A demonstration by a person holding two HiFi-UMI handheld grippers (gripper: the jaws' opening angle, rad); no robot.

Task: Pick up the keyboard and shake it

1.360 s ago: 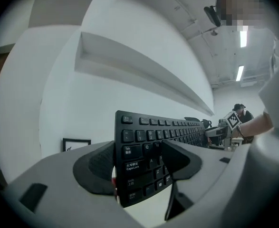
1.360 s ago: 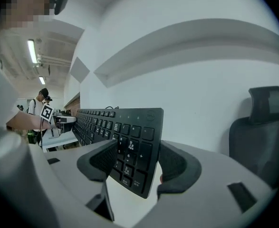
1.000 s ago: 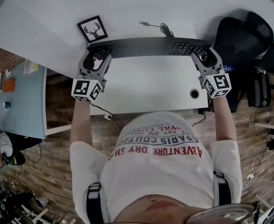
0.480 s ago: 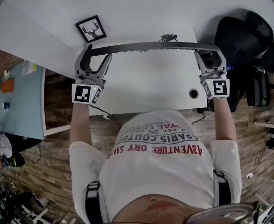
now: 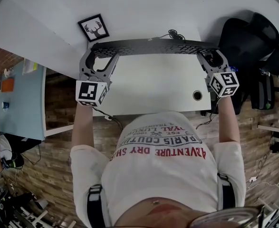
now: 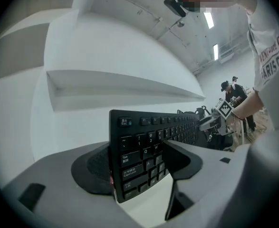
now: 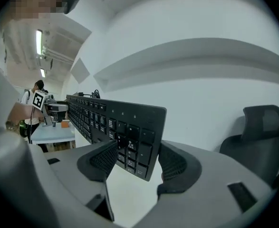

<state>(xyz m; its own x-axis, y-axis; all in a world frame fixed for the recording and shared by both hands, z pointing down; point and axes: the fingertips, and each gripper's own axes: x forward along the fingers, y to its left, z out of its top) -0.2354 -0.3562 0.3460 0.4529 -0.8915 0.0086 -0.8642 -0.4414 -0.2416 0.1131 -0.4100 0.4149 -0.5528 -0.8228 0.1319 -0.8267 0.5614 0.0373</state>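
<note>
a: where is the keyboard (image 5: 151,47) right now?
b: i see it up off the white desk (image 5: 149,87), over the far edge, held between my left gripper (image 5: 99,59) and my right gripper (image 5: 208,58). the key side is tipped toward my head camera. its cable (image 5: 170,33) is bunched just behind it.
a: how is the left claw set?
b: the jaws are closed on the esc and tab end. in the left gripper view one pad presses the key face and the other sits behind the board, with only the keyboard's thickness between them.
a: and the right?
b: much the same. it is pinched on the number-pad end, one pad on the keys and one at the back.
a: what else is around?
b: a framed deer picture (image 5: 93,29) sits just beyond the keyboard's left end. a black office chair (image 5: 246,37) stands to the right of the desk. a round cable hole (image 5: 197,95) is in the desk near the right gripper.
</note>
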